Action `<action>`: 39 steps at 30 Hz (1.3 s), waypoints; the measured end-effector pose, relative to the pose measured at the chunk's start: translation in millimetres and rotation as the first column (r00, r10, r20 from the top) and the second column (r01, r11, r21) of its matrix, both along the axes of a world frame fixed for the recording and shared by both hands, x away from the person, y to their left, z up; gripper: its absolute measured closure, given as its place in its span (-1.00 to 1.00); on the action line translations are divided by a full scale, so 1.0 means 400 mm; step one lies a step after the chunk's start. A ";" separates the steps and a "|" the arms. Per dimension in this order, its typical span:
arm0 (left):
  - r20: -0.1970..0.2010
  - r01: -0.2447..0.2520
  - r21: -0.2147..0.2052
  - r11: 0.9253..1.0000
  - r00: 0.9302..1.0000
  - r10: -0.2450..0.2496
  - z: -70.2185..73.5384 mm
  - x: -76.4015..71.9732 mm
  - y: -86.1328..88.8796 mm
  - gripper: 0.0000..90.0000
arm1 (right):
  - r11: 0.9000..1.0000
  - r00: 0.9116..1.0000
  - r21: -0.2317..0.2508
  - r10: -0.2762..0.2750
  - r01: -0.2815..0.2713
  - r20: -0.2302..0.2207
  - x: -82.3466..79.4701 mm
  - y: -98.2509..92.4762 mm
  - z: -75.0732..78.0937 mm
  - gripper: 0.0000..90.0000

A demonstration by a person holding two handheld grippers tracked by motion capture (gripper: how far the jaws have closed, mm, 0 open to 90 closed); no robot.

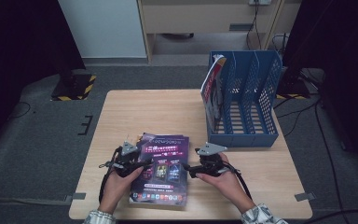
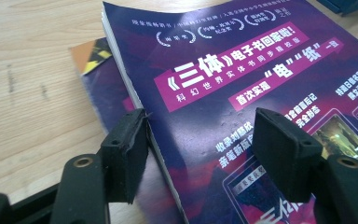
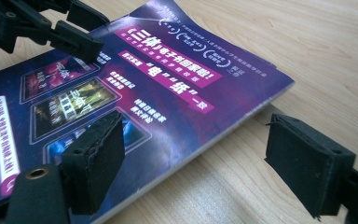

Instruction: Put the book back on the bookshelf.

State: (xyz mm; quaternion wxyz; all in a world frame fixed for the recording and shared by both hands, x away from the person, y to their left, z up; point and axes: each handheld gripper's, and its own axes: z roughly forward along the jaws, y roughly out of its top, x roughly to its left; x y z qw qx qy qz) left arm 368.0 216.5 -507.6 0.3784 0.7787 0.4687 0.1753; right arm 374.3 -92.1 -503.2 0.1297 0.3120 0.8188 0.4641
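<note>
Entry: glossy magazine [image 1: 161, 170], purple cover, topmost of a small stack. Lay flat close to the near edge of the tabletop [image 1: 135, 112], about midway along it, atop a second magazine [image 2: 93, 70] peeking out at its left. Judged light, thin and floppy: likely to sag and fan its pages if lifted by one edge alone. Slick coated cover, so probably slippery under foam pads; paper easily creased or dog-eared by a hard pinch at a corner. Best taken at both long edges together, pads biting cover and underside well in from the corners, top copy separated from the one beneath first. Left gripper [image 1: 145, 164] set at the left edge, jaws apart, one pad [image 2: 126, 154] against the page edge, the other hovering over the cover, nothing clamped. Right gripper [image 1: 189, 169] set at the right edge, jaws wide, one pad [image 3: 95, 158] above the cover, the other over bare wood, nothing held. Blue file rack [image 1: 249, 93] stood at the far right corner, another magazine [image 1: 213, 88] upright in its leftmost slot.
</note>
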 end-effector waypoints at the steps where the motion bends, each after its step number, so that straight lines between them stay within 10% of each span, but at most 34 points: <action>1: 0.001 0.001 0.006 1.000 1.000 -0.001 0.000 0.000 -0.001 -0.21 | 1.000 1.000 0.000 -0.001 0.001 -0.002 0.001 0.000 -0.002 -0.57; 13: 0.006 -0.004 -0.008 1.000 1.000 0.004 -0.005 -0.002 -0.002 -0.26 | 1.000 0.991 0.023 0.004 -0.001 -0.133 0.039 0.020 -0.040 -0.67; 39: 0.014 -0.003 -0.015 1.000 1.000 0.003 -0.009 -0.004 -0.004 -0.33 | 0.995 0.970 0.085 0.076 -0.058 -0.230 0.071 0.027 -0.075 -0.78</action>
